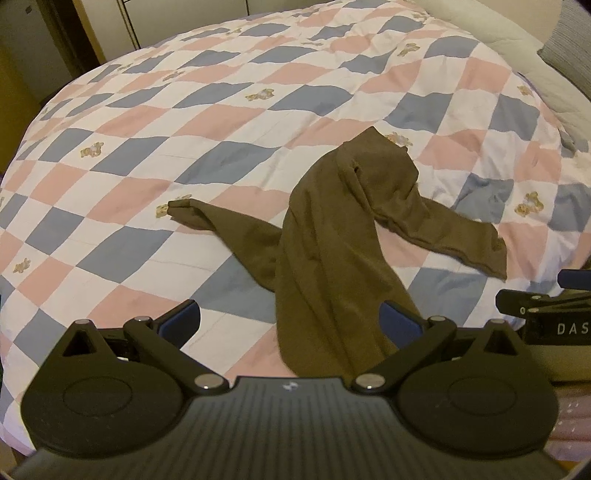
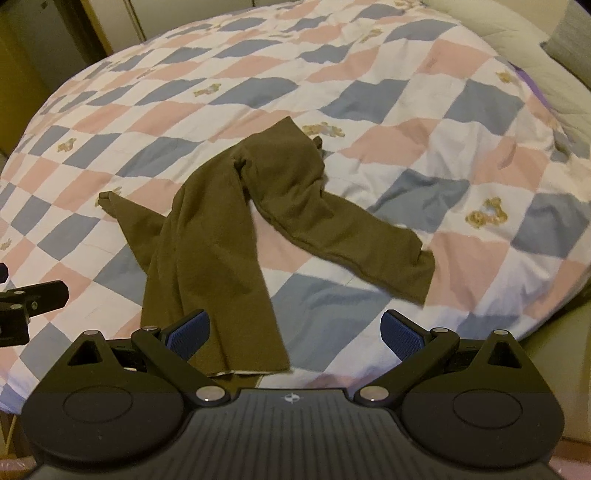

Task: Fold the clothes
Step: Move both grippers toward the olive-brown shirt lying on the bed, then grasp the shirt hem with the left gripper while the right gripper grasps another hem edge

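Note:
An olive-brown long-sleeved top (image 1: 325,240) lies crumpled on a checked quilt (image 1: 147,184). One sleeve (image 1: 207,218) trails left and the other sleeve (image 1: 461,240) trails right. My left gripper (image 1: 290,317) is open just above the near hem, and the cloth drapes against its right finger (image 1: 400,321). In the right wrist view the top (image 2: 214,240) runs down to my right gripper (image 2: 295,328), which is open with the hem beside its left finger (image 2: 188,330). Neither gripper holds the cloth. Each gripper shows at the edge of the other's view: the right gripper (image 1: 546,306), the left gripper (image 2: 29,295).
The pink, blue and white quilt (image 2: 406,147) covers the whole bed. A pale pillow or blanket (image 1: 517,40) lies at the far right. A wooden door frame and cupboard (image 1: 103,29) stand beyond the far left corner. The bed's near edge runs just under the grippers.

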A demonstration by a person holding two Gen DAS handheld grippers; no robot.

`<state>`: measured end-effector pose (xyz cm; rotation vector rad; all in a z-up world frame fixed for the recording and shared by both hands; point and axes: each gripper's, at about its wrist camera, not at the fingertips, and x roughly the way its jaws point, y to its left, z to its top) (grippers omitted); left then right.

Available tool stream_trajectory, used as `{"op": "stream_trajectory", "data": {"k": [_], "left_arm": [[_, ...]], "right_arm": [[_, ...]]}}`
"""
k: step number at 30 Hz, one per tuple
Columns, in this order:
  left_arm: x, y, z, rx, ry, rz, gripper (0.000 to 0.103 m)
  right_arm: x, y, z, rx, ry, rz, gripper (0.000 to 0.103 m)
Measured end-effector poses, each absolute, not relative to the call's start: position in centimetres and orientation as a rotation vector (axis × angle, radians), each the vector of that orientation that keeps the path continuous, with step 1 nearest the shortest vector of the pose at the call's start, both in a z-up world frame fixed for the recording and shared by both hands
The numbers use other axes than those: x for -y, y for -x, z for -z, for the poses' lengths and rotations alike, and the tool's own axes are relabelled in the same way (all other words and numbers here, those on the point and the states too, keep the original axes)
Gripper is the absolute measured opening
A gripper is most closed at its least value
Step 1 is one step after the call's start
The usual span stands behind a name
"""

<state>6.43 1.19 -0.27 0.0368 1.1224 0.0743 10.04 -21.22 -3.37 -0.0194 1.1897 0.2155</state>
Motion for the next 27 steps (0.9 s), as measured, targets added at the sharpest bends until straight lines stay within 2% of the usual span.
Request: {"op": "stream_trajectory", "data": {"k": [27], "left_arm": [[5.4,-13.5,3.0,-1.154,0.012,-0.214,0.102]], "right_arm": [[26.8,-19.6,5.8,-1.237,0.095,-0.373,0.102]]}}
